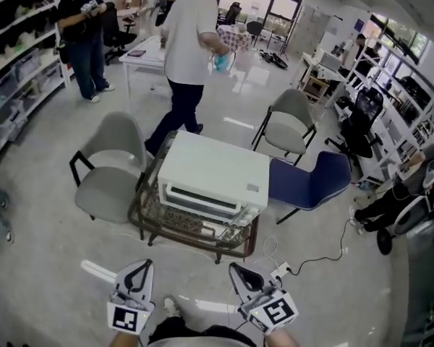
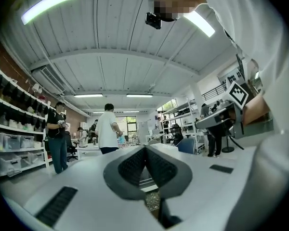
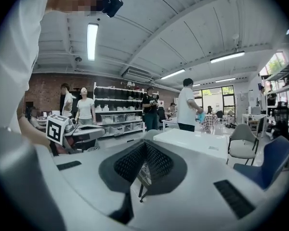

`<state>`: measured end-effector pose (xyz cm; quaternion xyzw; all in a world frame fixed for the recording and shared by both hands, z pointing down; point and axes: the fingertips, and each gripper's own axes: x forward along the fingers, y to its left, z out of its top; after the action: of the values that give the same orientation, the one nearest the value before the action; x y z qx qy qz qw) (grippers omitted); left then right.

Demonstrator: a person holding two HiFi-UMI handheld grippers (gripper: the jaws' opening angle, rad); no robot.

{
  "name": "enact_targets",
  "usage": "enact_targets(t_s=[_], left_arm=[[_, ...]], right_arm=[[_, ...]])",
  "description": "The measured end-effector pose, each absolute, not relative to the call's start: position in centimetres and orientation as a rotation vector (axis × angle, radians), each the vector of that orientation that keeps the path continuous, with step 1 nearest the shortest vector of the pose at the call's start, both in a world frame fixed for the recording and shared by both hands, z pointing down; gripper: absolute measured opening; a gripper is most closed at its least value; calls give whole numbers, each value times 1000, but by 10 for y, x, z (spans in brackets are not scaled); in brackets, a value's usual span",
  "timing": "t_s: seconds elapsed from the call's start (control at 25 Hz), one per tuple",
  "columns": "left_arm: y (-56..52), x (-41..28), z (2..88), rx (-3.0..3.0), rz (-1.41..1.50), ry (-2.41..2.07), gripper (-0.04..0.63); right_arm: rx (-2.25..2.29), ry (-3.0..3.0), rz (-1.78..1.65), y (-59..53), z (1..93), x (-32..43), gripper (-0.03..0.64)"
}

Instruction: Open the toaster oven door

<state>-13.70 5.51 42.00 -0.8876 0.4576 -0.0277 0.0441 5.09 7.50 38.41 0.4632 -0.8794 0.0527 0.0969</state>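
Standing well ahead of both grippers, the oven [image 1: 213, 172] sits on a low table [image 1: 188, 238], its door [image 1: 202, 199] facing them and its long axis running across. Left gripper [image 1: 142, 267] and right gripper [image 1: 239, 272] are pressed together, empty; the right appears slightly nearer the door.

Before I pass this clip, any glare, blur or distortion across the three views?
Head view: fisheye bends the edges, window glare on the floor, toaster oven sharp. Left gripper view: ceiling lights blown out. Right gripper view: black vignetted corners, foreground soft.
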Motion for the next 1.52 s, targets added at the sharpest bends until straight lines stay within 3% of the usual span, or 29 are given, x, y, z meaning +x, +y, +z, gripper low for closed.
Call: enact_targets(t_s=[0.48, 1.12, 1.24, 1.52], left_arm=[[-33, -91, 429, -2788, -128, 1214, 17], [-88, -51, 427, -2590, -301, 1212, 17], [-90, -52, 434, -2596, -321, 1228, 16], [-87, -54, 449, -2657, -339, 1269, 15]], right_arm=[[1475, -2496, 135, 5, 401, 83, 21], [1161, -2477, 69, -101, 454, 99, 26], [1095, -2456, 87, -117, 469, 92, 91], [1043, -2327, 32, -154, 503, 96, 103]])
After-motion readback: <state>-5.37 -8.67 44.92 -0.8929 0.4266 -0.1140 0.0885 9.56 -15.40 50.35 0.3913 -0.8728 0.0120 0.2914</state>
